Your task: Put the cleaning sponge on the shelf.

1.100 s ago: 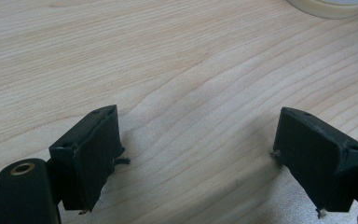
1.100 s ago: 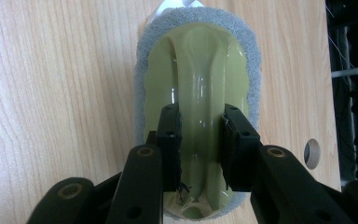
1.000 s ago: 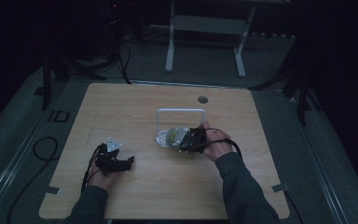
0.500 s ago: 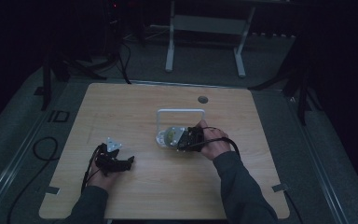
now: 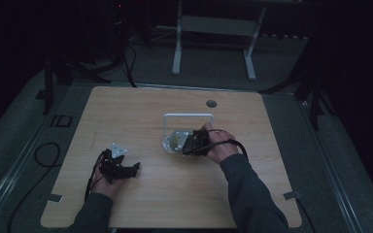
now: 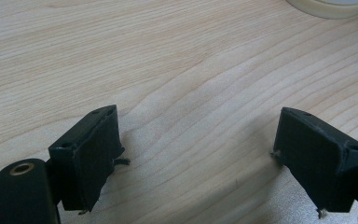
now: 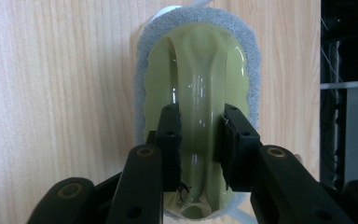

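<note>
Sponge brush (image 5: 176,141), pale green with a grey foam rim, lying near the middle of the wooden surface (image 5: 141,104) in the high view, just in front of a white wire frame (image 5: 188,116). Right gripper (image 5: 190,144) laid over its near end, held by the right hand (image 5: 217,145). Left gripper (image 5: 121,168) resting well apart toward the near left of the surface, in the left hand (image 5: 108,187), cable (image 5: 42,155) trailing off the left edge. Round hole (image 5: 211,103) near the far edge. In the left gripper view, fingers (image 6: 93,156) spread wide, gripping nothing, bare wood grain between them, the pale rim of a round thing (image 6: 328,7) at the top edge. In the right gripper view, sponge brush (image 7: 196,60) lengthwise on the wood, glossy green handle ridge (image 7: 199,88) running down its middle, foam edge all round. Fingers (image 7: 170,144) of the right gripper (image 7: 199,147) closed on that ridge from both sides, pads pressed against it.
</note>
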Available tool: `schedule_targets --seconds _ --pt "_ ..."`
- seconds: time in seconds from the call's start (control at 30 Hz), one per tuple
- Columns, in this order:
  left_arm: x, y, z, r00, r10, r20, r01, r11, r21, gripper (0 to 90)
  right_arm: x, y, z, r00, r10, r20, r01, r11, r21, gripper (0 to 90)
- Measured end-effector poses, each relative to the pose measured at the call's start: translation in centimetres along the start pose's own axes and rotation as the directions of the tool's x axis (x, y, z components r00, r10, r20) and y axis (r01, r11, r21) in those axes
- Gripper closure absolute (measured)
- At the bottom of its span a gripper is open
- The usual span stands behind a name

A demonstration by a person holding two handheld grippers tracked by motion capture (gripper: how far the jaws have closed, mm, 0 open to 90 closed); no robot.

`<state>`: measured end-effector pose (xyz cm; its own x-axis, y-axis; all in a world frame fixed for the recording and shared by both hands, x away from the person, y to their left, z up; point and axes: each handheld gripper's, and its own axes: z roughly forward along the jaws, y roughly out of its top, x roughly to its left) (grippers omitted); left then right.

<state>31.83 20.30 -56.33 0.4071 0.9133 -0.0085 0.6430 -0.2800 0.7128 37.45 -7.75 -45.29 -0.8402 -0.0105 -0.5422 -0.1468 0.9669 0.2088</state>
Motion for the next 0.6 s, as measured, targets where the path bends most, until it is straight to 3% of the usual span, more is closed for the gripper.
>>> schedule_targets --seconds 0.27,0.6 --pt "0.0 0.0 0.0 1.0 0.0 0.0 0.0 1.0 -0.001 14.6 -0.3 0.4 0.7 0.999 -0.042 -0.013 0.042 0.999 -0.001 71.5" --pt "0.0 0.0 0.0 1.0 0.0 0.0 0.0 1.0 -0.001 14.6 -0.4 0.2 1.3 0.9988 -0.044 -0.023 0.044 0.999 0.007 71.5"
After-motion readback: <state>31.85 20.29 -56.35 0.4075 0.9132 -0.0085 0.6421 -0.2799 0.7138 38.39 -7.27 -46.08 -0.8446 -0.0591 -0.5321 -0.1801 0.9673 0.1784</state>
